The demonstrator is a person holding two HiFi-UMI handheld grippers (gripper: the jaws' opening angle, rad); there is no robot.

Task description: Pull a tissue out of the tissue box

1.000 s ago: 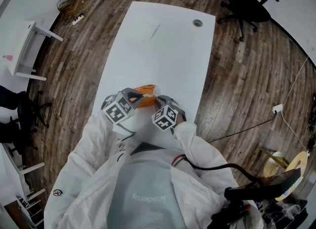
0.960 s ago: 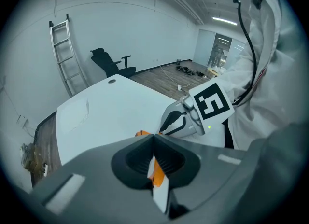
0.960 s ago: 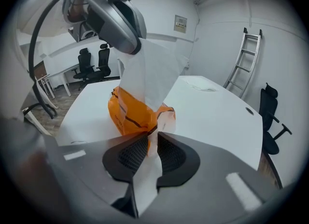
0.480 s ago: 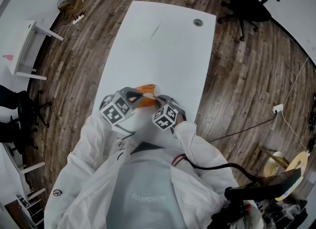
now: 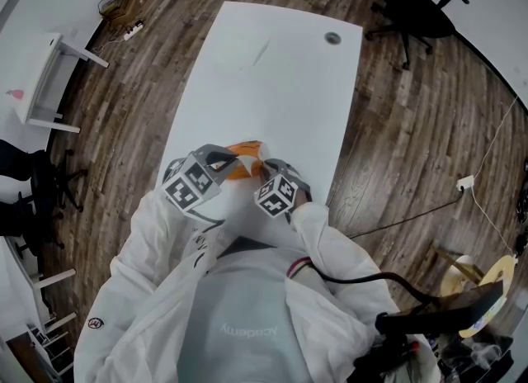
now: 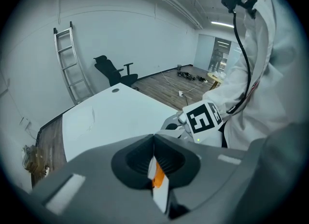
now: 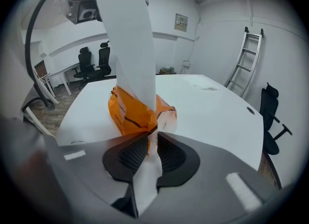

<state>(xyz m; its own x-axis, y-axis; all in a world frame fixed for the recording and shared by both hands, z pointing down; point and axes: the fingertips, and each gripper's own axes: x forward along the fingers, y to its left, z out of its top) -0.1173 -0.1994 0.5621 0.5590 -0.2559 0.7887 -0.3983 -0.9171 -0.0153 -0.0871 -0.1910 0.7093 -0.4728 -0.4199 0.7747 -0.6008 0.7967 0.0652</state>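
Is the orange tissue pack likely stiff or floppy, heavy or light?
Likely soft: the orange tissue pack looks crumpled where the right hand-held gripper pinches it. Probably light: its wrapper looks like thin film, so it might lift with the tissue if released.

Overhead and tool-mounted — shared tissue pack

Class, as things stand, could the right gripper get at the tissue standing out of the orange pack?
Probably not: the right gripper is shut on the orange pack, holding it, while the left gripper clamps the tissue above it. Nothing else blocks the way.
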